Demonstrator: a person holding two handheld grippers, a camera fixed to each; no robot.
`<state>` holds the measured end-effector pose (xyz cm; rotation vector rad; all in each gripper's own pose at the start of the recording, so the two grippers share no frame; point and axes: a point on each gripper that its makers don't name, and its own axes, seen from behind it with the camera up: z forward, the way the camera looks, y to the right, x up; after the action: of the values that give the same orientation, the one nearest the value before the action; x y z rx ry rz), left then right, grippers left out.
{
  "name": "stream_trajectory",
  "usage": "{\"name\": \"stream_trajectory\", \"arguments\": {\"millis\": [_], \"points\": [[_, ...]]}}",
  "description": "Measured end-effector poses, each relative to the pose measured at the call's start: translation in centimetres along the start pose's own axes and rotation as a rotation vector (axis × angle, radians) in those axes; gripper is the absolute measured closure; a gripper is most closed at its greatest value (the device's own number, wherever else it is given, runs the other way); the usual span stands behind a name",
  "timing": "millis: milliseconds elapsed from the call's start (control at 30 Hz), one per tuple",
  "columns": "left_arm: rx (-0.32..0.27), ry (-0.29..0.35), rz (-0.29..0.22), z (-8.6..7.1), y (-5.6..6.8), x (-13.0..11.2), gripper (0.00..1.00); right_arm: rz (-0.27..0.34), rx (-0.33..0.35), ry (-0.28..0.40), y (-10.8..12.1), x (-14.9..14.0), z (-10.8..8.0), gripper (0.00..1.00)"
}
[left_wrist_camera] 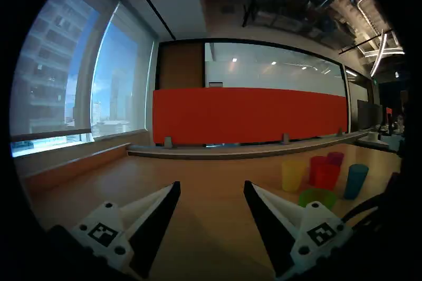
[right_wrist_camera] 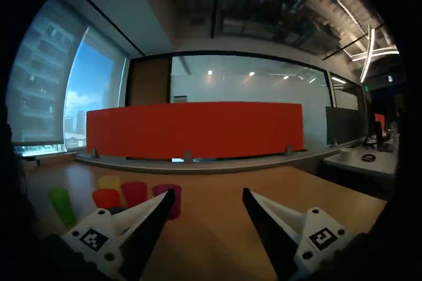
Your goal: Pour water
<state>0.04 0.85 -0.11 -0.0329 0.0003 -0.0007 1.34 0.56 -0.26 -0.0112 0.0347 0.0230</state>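
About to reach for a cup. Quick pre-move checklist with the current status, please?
1. Left gripper open, nothing between its fingers: ok.
2. Right gripper open, nothing held: ok.
3. Yellow cup, red cup and blue cup upright on the table: ok.
4. Water in any cup: cannot tell.
5. A cup lined up between either gripper's fingers: not ok, they sit off to one side.

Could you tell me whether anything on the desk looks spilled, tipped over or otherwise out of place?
Nothing stands out. The coloured cups appear upright in a loose cluster on the wooden desk, and I see no puddle or stain around them. Both the left gripper and right gripper are open and empty.
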Motion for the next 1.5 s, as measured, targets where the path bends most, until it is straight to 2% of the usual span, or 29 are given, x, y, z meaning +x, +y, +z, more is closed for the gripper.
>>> {"name": "stream_trajectory", "arguments": {"millis": [667,1500], "points": [[0.000,0.000,0.000,0.0,0.0,0.0,0.11,-0.017,0.006,-0.033,-0.3,-1.3,0.2,0.01],[0.000,0.000,0.000,0.0,0.0,0.0,0.11,-0.025,0.005,-0.034,-0.5,-1.2,0.0,0.01]]}}
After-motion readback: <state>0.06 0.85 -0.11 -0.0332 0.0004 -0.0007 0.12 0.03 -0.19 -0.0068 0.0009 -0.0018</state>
